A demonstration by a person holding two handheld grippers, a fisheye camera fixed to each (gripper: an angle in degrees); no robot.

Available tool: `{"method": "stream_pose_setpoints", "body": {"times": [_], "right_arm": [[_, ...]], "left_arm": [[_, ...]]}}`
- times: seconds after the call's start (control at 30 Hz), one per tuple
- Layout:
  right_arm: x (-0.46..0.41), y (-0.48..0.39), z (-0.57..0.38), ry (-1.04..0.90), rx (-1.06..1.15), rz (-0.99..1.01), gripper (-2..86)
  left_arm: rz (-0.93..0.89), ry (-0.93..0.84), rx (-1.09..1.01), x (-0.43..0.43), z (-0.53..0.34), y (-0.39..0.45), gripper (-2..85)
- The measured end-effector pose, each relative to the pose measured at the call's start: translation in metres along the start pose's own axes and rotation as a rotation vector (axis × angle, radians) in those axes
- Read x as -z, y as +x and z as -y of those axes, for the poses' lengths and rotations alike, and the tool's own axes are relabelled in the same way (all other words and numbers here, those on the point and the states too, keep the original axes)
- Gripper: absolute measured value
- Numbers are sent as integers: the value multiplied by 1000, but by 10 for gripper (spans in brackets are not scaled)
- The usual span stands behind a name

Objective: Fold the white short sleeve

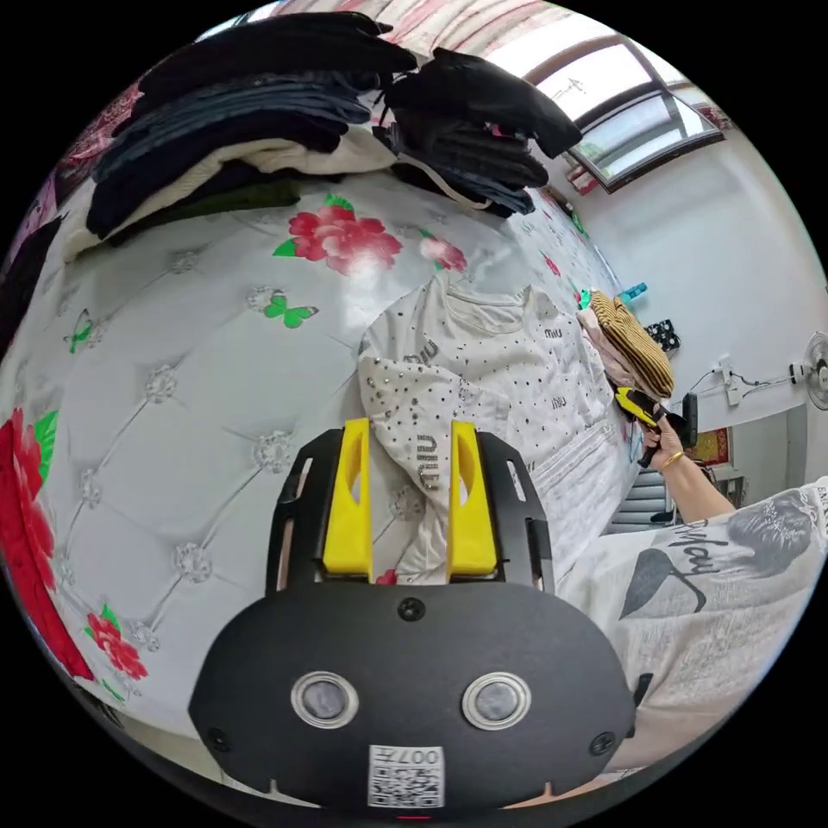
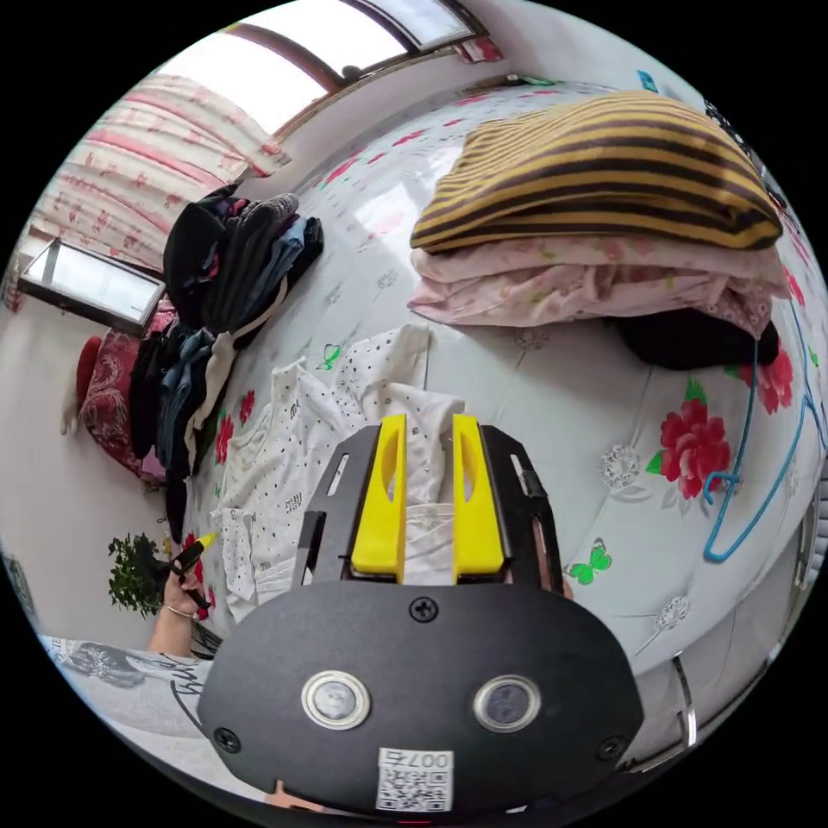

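The white short sleeve shirt (image 1: 509, 362) with small studs lies flat on a padded white bed surface (image 1: 172, 362) printed with red flowers. My left gripper (image 1: 410, 427) hovers over one sleeve (image 1: 414, 431); its yellow jaws stand apart with that sleeve between them. In the right gripper view the shirt (image 2: 285, 448) lies to the left, and my right gripper (image 2: 429, 423) stands open over the other sleeve (image 2: 414, 405), white cloth showing in the gap. Each gripper also shows small in the other's view, held in a hand: the right gripper (image 1: 642, 405) and the left gripper (image 2: 198, 543).
Stacks of dark folded clothes (image 1: 259, 112) sit at the far side of the bed. A yellow-brown striped garment (image 2: 595, 172) lies on a pink one (image 2: 586, 285) near the shirt. A blue hanger (image 2: 759, 483) rests by the bed edge. A person's printed white top (image 1: 707, 604) is close by.
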State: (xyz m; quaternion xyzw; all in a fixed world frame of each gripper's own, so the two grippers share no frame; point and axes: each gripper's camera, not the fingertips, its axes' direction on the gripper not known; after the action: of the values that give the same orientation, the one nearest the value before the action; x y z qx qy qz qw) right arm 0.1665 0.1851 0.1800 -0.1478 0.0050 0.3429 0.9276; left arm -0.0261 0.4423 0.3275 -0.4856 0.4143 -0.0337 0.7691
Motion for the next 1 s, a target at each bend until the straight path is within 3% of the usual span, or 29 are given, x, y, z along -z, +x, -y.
{"method": "stream_pose_setpoints", "body": {"times": [0.17, 0.3, 0.43, 0.57, 0.7, 0.8, 0.9, 0.97, 1.0], "right_arm": [[-17, 18, 13, -85, -69, 89, 16], [21, 42, -2, 102, -147, 183, 2], [15, 74, -35, 13, -250, 238, 1], [18, 73, -42, 97, -328, 369, 5], [29, 42, -27, 124, -267, 344, 2], [44, -16, -20, 122, -81, 328, 0], [70, -125, -38, 121, 378, 276, -1], [65, -219, -85, 69, 795, 137, -1], [59, -238, -99, 46, 879, 118, -1]], "left_arm": [[161, -36, -49, -38, 32, 8, 28], [316, 22, -37, -19, 24, 1, 15], [294, 40, 59, -22, 11, -21, 39], [304, 62, 100, -11, 10, -26, 59], [315, 148, 171, 26, -2, -31, 59], [347, 203, 188, 55, -19, -26, 53], [336, 236, 180, 75, -35, -16, 48], [321, 229, 167, 77, -43, -10, 46], [313, 215, 157, 74, -48, -6, 45]]}}
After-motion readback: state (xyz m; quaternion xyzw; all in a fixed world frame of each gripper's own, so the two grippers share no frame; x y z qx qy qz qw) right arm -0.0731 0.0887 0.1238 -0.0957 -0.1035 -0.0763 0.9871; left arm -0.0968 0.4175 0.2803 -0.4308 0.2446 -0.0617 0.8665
